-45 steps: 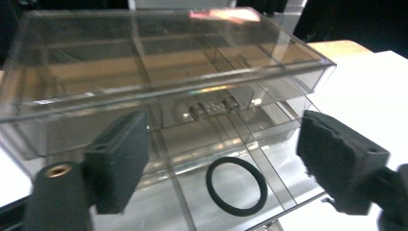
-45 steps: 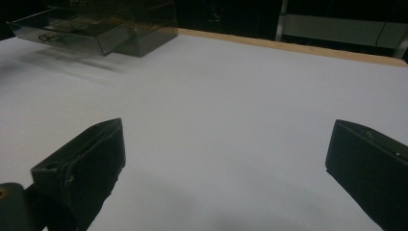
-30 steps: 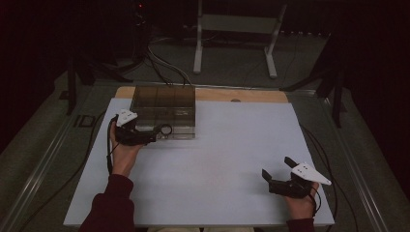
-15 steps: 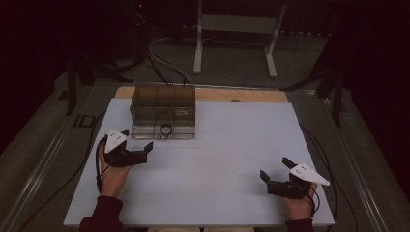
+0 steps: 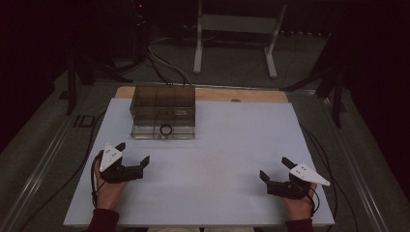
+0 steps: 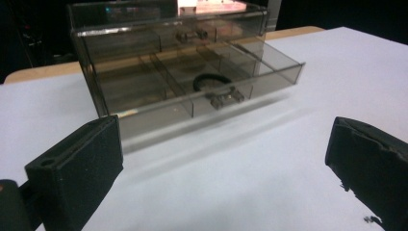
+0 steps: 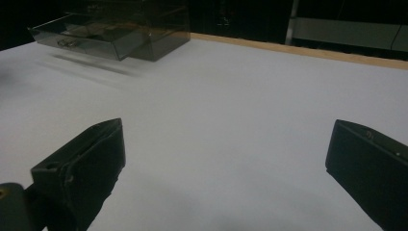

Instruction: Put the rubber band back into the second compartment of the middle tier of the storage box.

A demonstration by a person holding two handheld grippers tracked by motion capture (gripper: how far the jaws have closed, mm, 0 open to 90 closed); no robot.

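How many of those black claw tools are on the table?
2: the left gripper near the table's left front, the right gripper near its right front. Both open.

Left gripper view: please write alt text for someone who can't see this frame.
A smoky transparent drawer box sits on a white table, its lower drawer pulled open with a black ring lying in one of its compartments. In the foreground, the left gripper has its two black jaws spread wide apart, holding nothing.

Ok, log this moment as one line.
left gripper: open, empty | right gripper: open, empty | drawer box: lower drawer out | black ring: in drawer
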